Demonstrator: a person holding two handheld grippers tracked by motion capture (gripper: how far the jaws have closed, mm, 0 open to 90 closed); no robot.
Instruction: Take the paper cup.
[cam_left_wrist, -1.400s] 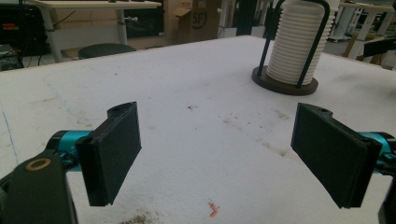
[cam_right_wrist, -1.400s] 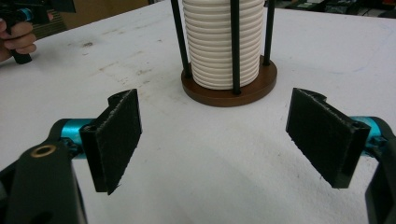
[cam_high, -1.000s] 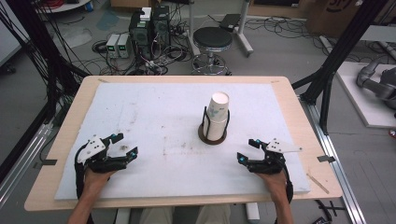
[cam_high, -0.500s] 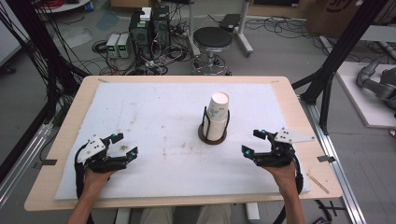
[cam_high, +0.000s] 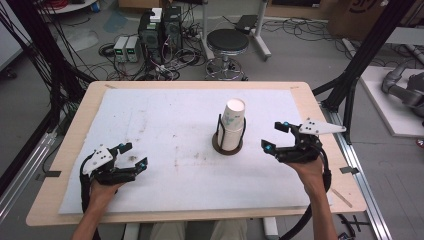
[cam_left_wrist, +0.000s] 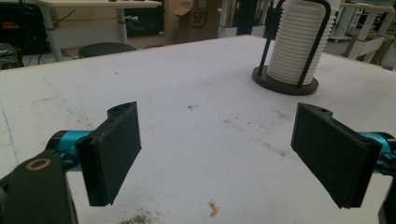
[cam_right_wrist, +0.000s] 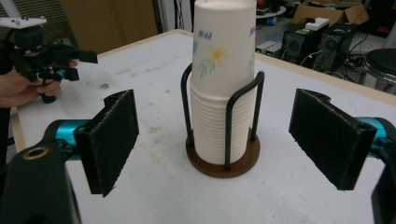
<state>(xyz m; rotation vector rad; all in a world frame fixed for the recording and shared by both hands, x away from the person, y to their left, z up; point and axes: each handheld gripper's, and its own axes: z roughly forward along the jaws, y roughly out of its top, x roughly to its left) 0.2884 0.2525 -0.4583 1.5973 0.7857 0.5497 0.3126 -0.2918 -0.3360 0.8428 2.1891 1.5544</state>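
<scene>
A tall stack of white paper cups (cam_high: 232, 123) (cam_right_wrist: 224, 79) (cam_left_wrist: 299, 42) stands upside down in a black wire holder on a round dark base (cam_right_wrist: 223, 163), right of the table's middle. My right gripper (cam_high: 277, 137) (cam_right_wrist: 224, 144) hovers above the mat to the right of the stack, pointing at it. Its jaws have just been opening and stand wide apart with nothing between them; the stack is farther off. My left gripper (cam_high: 131, 156) (cam_left_wrist: 219, 154) rests low over the mat at the front left, open and empty.
A stained white mat (cam_high: 165, 130) covers the wooden table (cam_high: 80, 110). A small pink scrap (cam_left_wrist: 213, 208) lies on the mat just ahead of the left gripper. Behind the table are a stool (cam_high: 227, 42), electronics boxes (cam_high: 160, 25) and cables on the floor.
My right gripper has risen off the mat and its jaws have spread wider. The left gripper and the cup stack have stayed put.
</scene>
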